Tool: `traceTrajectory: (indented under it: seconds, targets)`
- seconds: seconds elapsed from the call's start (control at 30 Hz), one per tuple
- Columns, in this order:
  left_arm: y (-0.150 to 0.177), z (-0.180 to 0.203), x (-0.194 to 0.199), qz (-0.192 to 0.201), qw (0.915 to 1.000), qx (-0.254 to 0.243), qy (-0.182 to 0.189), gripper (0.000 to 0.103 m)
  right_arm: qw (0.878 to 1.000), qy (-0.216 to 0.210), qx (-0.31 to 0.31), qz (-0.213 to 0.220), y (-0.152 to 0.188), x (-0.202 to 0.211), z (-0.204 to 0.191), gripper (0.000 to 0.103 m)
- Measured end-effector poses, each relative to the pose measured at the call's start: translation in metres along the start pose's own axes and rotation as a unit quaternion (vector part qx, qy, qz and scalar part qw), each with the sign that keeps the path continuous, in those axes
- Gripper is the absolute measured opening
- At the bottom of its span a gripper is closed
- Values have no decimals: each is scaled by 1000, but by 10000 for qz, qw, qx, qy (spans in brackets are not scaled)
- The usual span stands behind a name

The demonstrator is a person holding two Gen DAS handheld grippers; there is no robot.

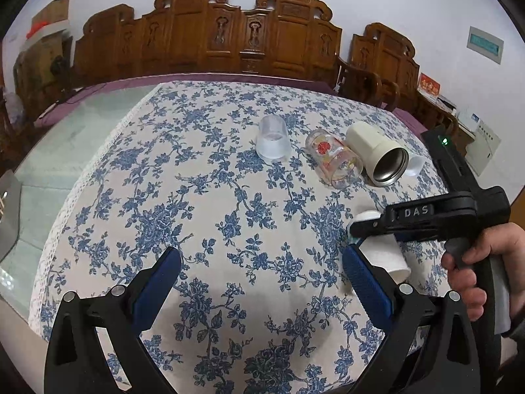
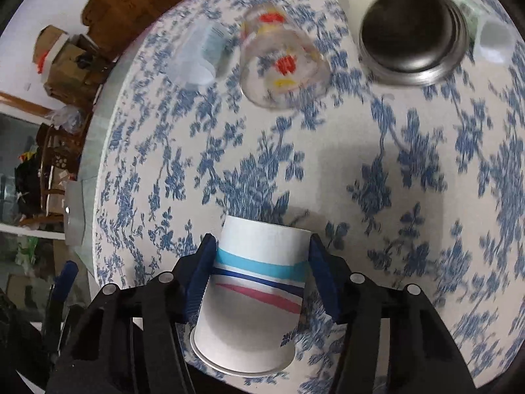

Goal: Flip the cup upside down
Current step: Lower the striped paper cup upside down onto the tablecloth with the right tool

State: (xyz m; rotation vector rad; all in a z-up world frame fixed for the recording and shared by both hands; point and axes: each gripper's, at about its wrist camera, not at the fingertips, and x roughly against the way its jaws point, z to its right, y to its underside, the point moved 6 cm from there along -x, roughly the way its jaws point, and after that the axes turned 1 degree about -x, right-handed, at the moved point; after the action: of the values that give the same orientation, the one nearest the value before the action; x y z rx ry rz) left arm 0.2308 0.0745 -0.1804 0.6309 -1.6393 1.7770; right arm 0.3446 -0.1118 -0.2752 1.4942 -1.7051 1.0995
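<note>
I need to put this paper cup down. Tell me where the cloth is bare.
Bare cloth spreads between the left gripper and the frosted plastic cup, out to the tablecloth's lace edge. Crowded: far right, where the printed glass, steel-lined mug and small white cup lie together. The right gripper grips the paper cup.

A table (image 1: 98, 138) carries everything, its glass top bare along the left side and covered elsewhere by a white tablecloth (image 1: 203, 203) printed with blue flowers and edged in lace. Far on the cloth, a clear plastic cup (image 1: 273, 141) stands mouth down. Just right of it a glass (image 1: 333, 158) with red and yellow print lies on its side, touching a white steel-lined mug (image 1: 377, 154), also on its side with its mouth facing near. A small white cup (image 1: 414, 164) lies right behind the mug.
</note>
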Motion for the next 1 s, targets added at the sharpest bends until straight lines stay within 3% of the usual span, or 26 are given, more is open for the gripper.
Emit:
traceTrajectory:
  seconds: [0.17,0.3,0.53,0.73,0.87,1.0]
  targets:
    - [1,-1,-5,-65,10000,18,29,95,9961,83,507,715,-18,17,-1,59]
    - [1,1,-8,-99,9999,1,40,95,9835,417,992,1457,-31,29,-5,59]
    - [3,3,-12,-156,9999,-55,19,95,9310,1585,1990,2618,-41,34,-18,59]
    - [4,5,-13,-163,9998,-104,16,95,8976,2104,2479,2977,-27,32,-25,59]
    - [3,6,-13,-143,9998,-112,19,95,8927,2123,2496,3093,-13,35,-28,59]
    - [3,6,-12,-128,9999,-109,12,95,8997,1977,2329,3117,2,42,-27,59]
